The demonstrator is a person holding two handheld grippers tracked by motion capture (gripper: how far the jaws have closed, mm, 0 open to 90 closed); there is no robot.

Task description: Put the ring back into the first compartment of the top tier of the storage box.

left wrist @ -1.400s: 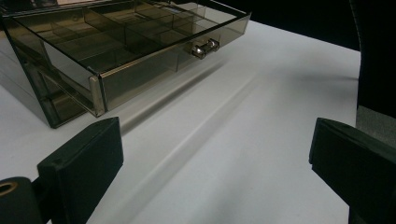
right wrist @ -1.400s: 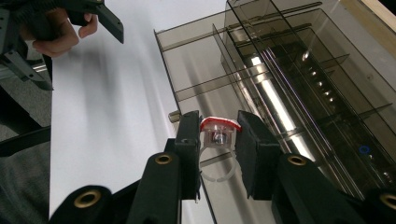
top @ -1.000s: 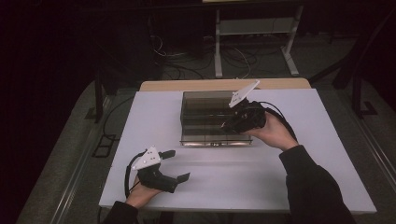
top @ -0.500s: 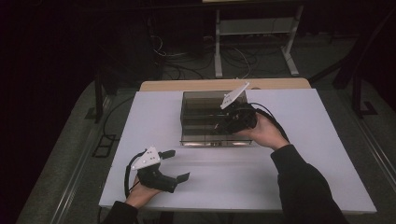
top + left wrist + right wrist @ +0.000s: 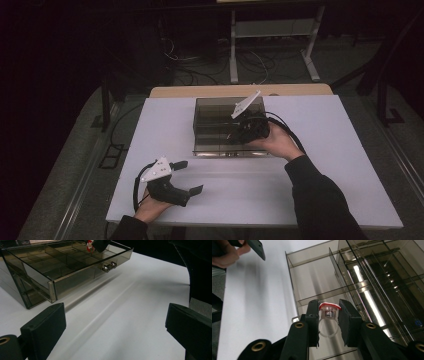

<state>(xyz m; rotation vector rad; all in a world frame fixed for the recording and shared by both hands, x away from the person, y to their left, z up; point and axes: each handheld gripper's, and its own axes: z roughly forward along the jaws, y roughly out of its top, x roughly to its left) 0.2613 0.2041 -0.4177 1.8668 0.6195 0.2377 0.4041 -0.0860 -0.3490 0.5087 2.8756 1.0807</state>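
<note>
A: Where is the ring [image 5: 328,315] and which way does it sit?

B: Pinched between the jaws of the right gripper [image 5: 328,323], above the open drawer [image 5: 227,136] of the smoky clear box [image 5: 215,107]. In the right gripper view its red-topped head points away from the gripper body, toward the drawer's compartments, and the clear band hangs back toward the hinge. The long axis, head to band, runs along the jaws.

A: So that gripper is clamped?

B: Closed down narrow on the ring, pads pressing both sides of the head.

A: Room around it?

B: Thin dividers split the drawer into compartments; the ring hovers over one near the drawer's front wall, I can't tell exactly which. The white table [image 5: 325,165] lies bare in front of the drawer and to both sides.

A: And the hands?

B: The right hand [image 5: 277,142] reaches forward over the drawer front, gripper tilted down into it. The left gripper [image 5: 187,177] rests low near the table's near edge, well apart from the box, jaws spread wide with nothing between them.
</note>
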